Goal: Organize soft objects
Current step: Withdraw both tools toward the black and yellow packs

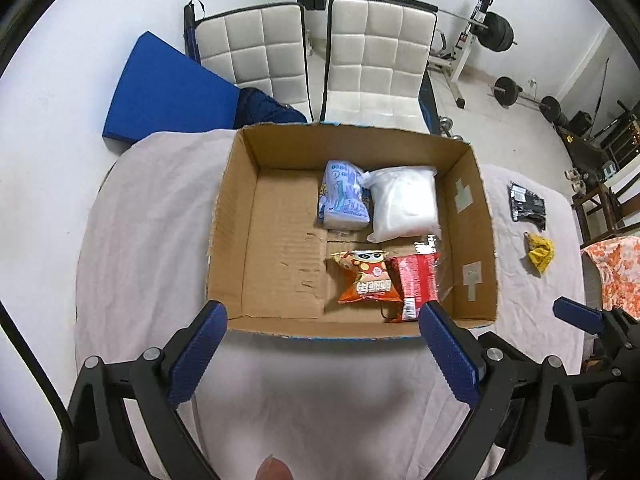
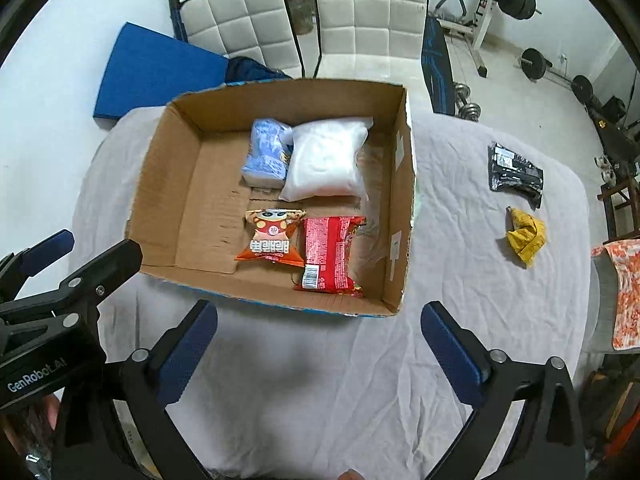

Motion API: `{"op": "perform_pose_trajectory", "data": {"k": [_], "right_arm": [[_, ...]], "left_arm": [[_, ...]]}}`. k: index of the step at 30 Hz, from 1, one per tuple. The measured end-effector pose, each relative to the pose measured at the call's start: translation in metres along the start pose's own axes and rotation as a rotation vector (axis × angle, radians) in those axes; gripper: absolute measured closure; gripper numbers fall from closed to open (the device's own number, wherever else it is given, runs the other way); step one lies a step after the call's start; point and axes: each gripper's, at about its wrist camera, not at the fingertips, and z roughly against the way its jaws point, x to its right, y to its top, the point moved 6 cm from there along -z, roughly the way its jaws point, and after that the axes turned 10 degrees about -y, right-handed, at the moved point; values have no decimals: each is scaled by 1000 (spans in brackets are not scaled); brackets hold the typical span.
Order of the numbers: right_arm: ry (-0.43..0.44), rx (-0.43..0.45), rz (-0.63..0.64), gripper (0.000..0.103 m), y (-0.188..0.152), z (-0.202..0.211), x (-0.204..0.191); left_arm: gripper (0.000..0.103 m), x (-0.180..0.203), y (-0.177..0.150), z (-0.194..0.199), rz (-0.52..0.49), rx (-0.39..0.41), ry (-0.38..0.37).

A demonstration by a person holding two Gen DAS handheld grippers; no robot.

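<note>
Packed: cardboard box [image 2: 192,184] on the table [image 2: 460,280] holds four soft packs, namely blue pack [image 2: 266,152], white bag [image 2: 326,160], orange snack bag [image 2: 272,236] and red packet [image 2: 328,254].
Remaining: black pouch [image 2: 516,170] and yellow cloth [image 2: 526,238] lie on the table, right of the box.
Left gripper [image 1: 322,346]: jaws spread, empty.
Right gripper [image 2: 318,344]: jaws spread, empty.
Progress: judged about two-thirds complete.

The left gripper [image 1: 322,350] hangs wide open, holding nothing, just before the near wall of the box [image 1: 240,216]. Inside, on the right half, lie a blue pack [image 1: 342,196] touching a white bag [image 1: 404,206] at the back, and an orange snack [image 1: 366,278] touching a red packet [image 1: 416,280] at the front. On the cloth [image 1: 152,220] right of the box lie a black pouch [image 1: 527,202] and a yellow rag [image 1: 541,254], apart. The right gripper's finger [image 1: 576,314] shows at the right edge.
</note>
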Motion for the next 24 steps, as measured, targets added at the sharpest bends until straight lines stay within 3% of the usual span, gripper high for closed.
{"op": "perform_pose_trajectory", "data": {"k": [8, 13, 18, 24], "right_arm": [[62, 26, -14, 0, -6, 23, 9], [87, 14, -55, 0, -4, 22, 42], [33, -27, -198, 0, 5, -5, 131], [-16, -144, -433, 0, 14, -83, 259]], "left_arm": [[5, 24, 2, 22, -7, 35, -4], [5, 56, 12, 18, -24, 44, 2], [5, 109, 34, -13, -93, 51, 57], [5, 195, 76, -86, -243, 13, 95]]}}
